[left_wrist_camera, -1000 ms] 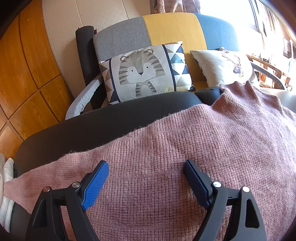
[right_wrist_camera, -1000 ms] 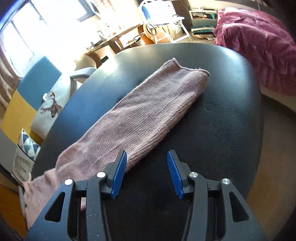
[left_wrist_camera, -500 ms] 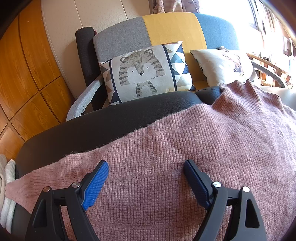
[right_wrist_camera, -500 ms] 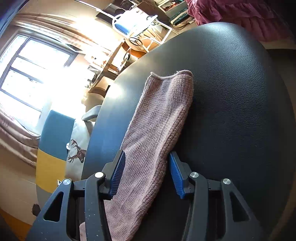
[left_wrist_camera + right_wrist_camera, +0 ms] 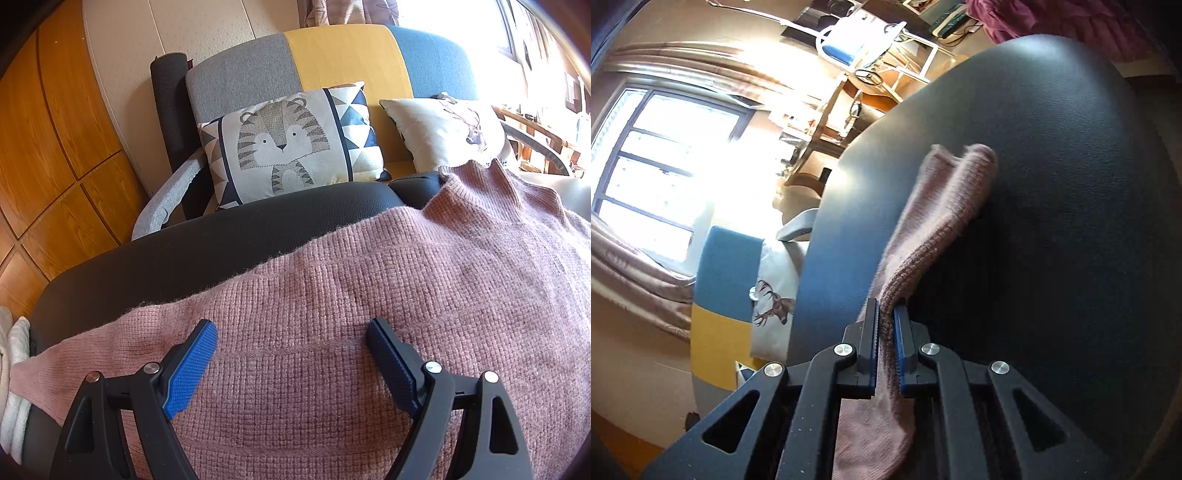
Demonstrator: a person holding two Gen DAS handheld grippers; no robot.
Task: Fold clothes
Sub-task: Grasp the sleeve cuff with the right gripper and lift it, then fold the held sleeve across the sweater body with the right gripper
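A pink knitted sweater (image 5: 388,295) lies spread on a black leather surface (image 5: 184,258). My left gripper (image 5: 291,328) hovers open over the sweater's body, its blue pads wide apart with knit beneath them. In the right wrist view, the sweater's sleeve (image 5: 942,214) runs away from me across the black surface (image 5: 1071,184), bunched into a ridge. My right gripper (image 5: 885,314) is closing and its blue pads pinch the sleeve between them. The cuff end looks slightly blurred.
A patchwork sofa (image 5: 332,55) with a tiger cushion (image 5: 288,147) and a deer cushion (image 5: 450,129) stands behind the black surface. Wooden wall panels (image 5: 55,147) are at the left. White cloth (image 5: 14,387) hangs at the left edge. A window (image 5: 665,155) and cluttered desk (image 5: 849,92) lie beyond.
The right gripper rolled, came over the sleeve and closed on it, gathering the flat sleeve into a ridge. The left gripper has stayed open in place.
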